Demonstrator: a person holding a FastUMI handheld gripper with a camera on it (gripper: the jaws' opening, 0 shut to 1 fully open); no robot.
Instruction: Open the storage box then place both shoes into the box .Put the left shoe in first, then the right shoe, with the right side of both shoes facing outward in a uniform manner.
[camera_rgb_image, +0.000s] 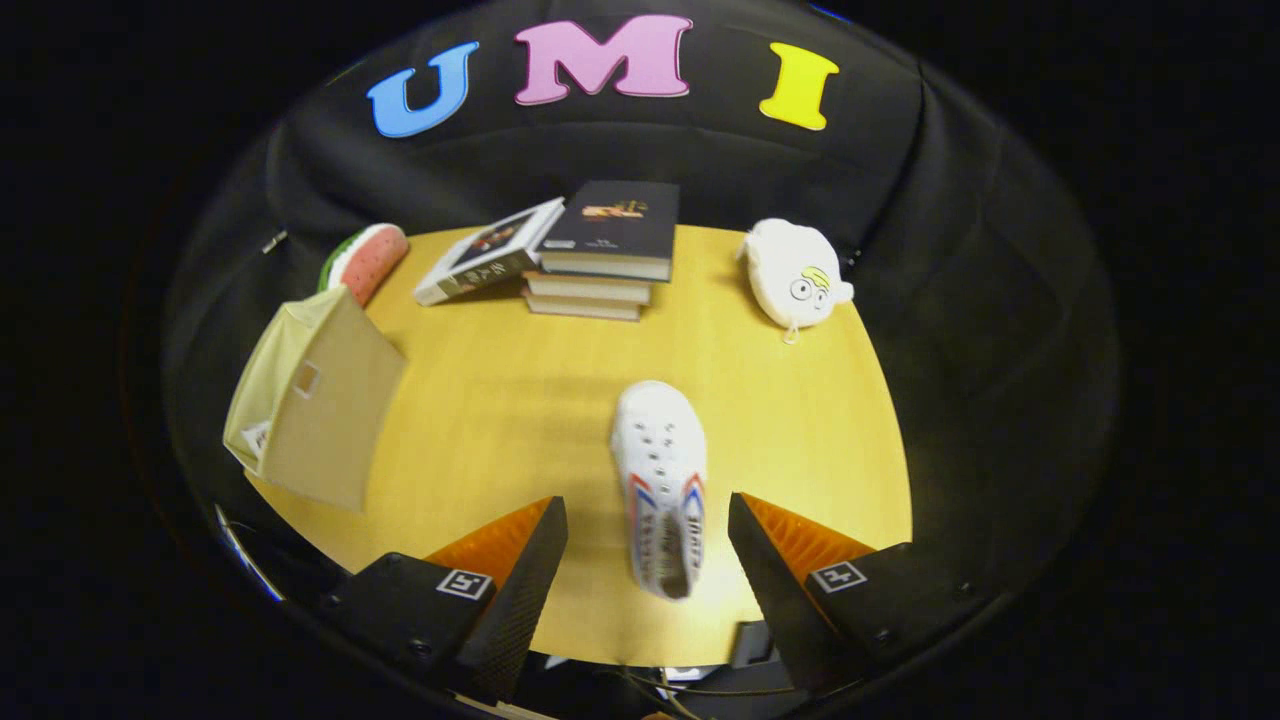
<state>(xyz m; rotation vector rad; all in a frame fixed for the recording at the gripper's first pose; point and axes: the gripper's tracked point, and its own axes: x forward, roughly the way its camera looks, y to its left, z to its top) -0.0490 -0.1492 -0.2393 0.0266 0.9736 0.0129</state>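
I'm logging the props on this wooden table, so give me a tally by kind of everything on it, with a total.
White canvas shoe with red and blue stripes, lying between the open gripper fingers: 1
Beige fabric storage box: 1
Books, a stack plus one leaning against it: 4
White round plush toy: 1
Watermelon-slice plush: 1
Total: 8

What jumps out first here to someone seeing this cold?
The white shoe lying on the yellow table, its heel end between the open fingers of the gripper, toe pointing away. Off to the left, the beige storage box sits at the table's edge. Beyond the shoe, a stack of books stands at the far edge, with a white plush toy to its right.
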